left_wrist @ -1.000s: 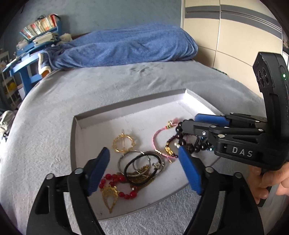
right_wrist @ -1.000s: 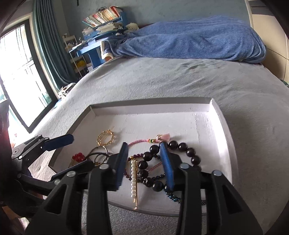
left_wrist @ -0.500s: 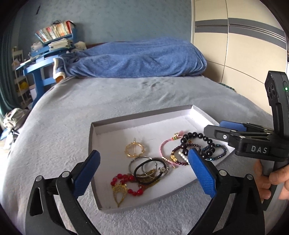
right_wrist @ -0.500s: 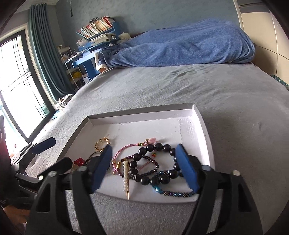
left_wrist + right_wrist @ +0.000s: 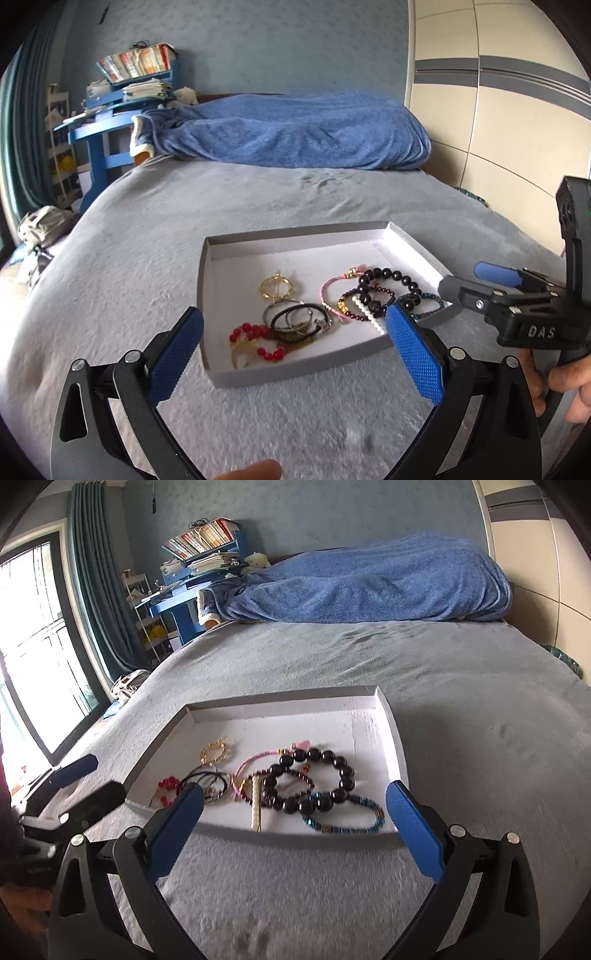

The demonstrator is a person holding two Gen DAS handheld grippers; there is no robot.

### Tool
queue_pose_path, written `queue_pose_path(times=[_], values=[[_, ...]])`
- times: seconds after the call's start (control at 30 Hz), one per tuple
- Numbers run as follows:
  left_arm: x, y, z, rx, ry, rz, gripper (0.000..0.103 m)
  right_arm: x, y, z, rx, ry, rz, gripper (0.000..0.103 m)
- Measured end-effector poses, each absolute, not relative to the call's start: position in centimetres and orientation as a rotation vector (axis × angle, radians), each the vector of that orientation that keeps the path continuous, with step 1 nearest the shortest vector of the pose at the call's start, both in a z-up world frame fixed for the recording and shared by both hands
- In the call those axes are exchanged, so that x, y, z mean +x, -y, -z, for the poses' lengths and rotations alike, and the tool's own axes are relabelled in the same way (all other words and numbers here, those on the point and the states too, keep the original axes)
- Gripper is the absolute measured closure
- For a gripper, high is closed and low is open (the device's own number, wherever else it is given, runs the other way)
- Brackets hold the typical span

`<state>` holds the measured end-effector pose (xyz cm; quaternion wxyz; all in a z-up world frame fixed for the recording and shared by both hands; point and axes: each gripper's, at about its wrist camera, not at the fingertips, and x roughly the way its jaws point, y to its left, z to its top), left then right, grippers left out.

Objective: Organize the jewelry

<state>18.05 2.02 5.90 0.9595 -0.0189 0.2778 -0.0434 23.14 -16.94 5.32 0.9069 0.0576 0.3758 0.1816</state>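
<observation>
A shallow grey tray [image 5: 295,373] [image 5: 280,701] with a white floor lies on the grey bedspread. In it are a dark bead bracelet [image 5: 402,280] [image 5: 343,771], a blue bead bracelet [image 5: 343,827], a pearl clip [image 5: 256,808], a pink cord bracelet [image 5: 328,291], black hair ties [image 5: 299,321], a gold ornament [image 5: 277,288] and red beads [image 5: 258,336]. My left gripper [image 5: 293,311] hovers open in front of the tray's near-left corner. My right gripper [image 5: 294,786] is in front of the near-right edge, its jaws opening with nothing held.
A rumpled blue blanket [image 5: 295,136] lies across the far end of the bed. A blue desk with books [image 5: 122,110] stands at the back left, a wardrobe [image 5: 498,129] on the right, a window with a curtain [image 5: 37,646] on the left. A hand [image 5: 569,384] holds the right gripper.
Both grippers have drawn back from over the tray towards its near edge. The right jaws spread from close around the dark beads to wide. The left jaws widened a little.
</observation>
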Motion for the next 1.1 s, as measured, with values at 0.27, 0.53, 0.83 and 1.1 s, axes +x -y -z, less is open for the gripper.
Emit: queue_pose_path(times=[0.27, 0.53, 0.83, 1.1], values=[[16.0, -2.3, -6.5, -0.051, -0.553, 0.069, 0.005, 19.2, 17.1, -6.4, 0.042, -0.747, -0.37, 0.006], [14.0, -2.5, -7.0, -0.053, -0.545, 0.043, 0.005, 15.8, 16.6, -7.1, -0.005, -0.708, -0.373, 0.006], [12.0, -2.5, -7.1, -0.048, -0.534, 0.018, 0.005, 14.4, 17.0, -7.9, 0.022, -0.663, -0.38, 0.006], [11.6, -2.2, -7.1, -0.035, -0.523, 0.026, 0.005, 13.9, 17.0, -8.0, 0.008, -0.649, -0.378, 0.006]])
